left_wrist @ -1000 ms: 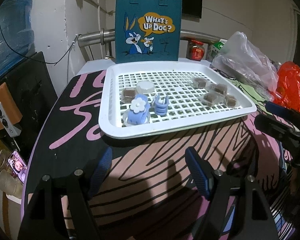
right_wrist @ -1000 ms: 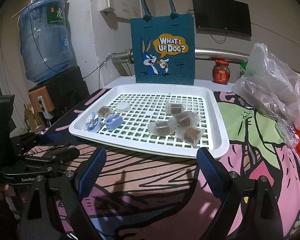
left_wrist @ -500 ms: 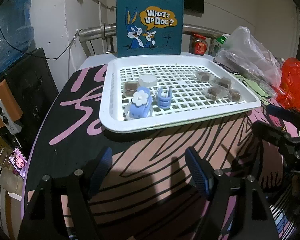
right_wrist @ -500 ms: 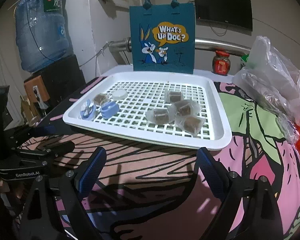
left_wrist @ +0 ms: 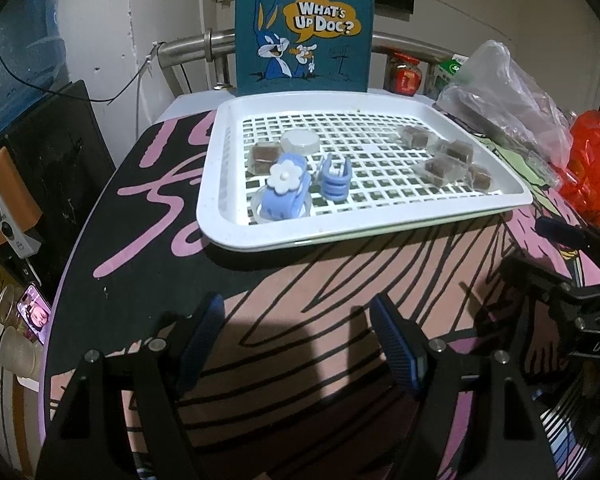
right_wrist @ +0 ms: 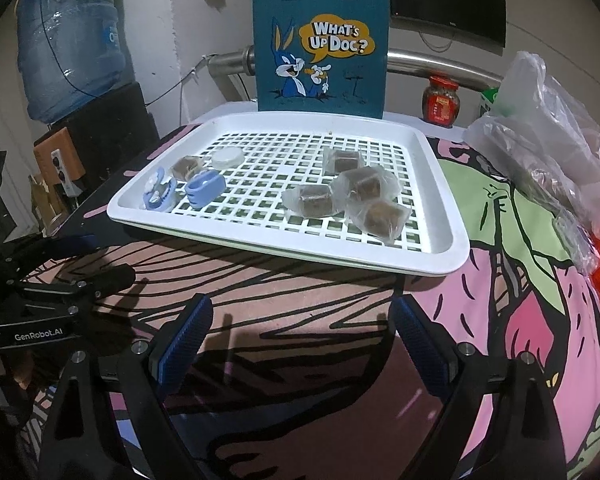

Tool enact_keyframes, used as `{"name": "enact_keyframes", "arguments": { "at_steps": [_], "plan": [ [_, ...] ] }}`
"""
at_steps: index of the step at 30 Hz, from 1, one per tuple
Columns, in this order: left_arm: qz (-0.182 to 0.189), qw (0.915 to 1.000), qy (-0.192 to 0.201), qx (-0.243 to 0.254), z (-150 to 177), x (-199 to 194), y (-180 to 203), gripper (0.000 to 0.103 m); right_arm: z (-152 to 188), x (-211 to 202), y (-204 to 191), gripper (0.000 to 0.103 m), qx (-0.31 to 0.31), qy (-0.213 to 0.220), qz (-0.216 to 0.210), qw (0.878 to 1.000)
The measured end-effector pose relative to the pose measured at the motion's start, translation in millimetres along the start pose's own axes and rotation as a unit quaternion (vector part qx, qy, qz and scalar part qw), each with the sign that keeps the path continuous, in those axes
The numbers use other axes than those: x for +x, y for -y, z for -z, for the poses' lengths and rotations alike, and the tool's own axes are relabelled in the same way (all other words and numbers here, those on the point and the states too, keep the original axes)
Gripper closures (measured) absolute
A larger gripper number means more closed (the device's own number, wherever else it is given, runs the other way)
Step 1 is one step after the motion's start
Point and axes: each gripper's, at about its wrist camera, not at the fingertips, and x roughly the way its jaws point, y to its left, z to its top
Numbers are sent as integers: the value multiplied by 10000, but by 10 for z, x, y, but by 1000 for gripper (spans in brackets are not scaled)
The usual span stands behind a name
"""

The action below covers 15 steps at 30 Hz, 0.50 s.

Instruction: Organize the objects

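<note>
A white slotted tray (left_wrist: 236, 236) (right_wrist: 440, 256) lies on the patterned table. It holds a blue hair clip with a white flower (left_wrist: 283, 192) (right_wrist: 156, 192), a smaller blue clip (left_wrist: 334, 180) (right_wrist: 205, 189), a white round lid (left_wrist: 300, 142) (right_wrist: 228, 157), one wrapped brown cake at the left (left_wrist: 265, 156) (right_wrist: 187, 167) and several wrapped brown cakes at the right (left_wrist: 444, 164) (right_wrist: 360, 196). My left gripper (left_wrist: 296, 340) and right gripper (right_wrist: 300, 344) are open and empty, short of the tray's near edge.
A teal Bugs Bunny tote bag (left_wrist: 304, 28) (right_wrist: 320, 44) stands behind the tray. A clear plastic bag (right_wrist: 548, 140), a red bag (left_wrist: 592, 168) and a red jar (right_wrist: 441, 98) sit at the right. A water bottle (right_wrist: 68, 36) stands at the far left.
Both grippers have moved closer to the tray and tilted down a little. Nothing on the tray has moved. Both stay open.
</note>
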Motion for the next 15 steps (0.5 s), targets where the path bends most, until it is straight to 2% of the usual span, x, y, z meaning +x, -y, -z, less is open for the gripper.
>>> {"name": "enact_keyframes", "arguments": {
  "at_steps": [15],
  "plan": [
    [-33, 9998, -201, 21, 12, 69, 27, 28, 29, 131, 41, 11, 120, -364, 125, 9992]
  ]
}}
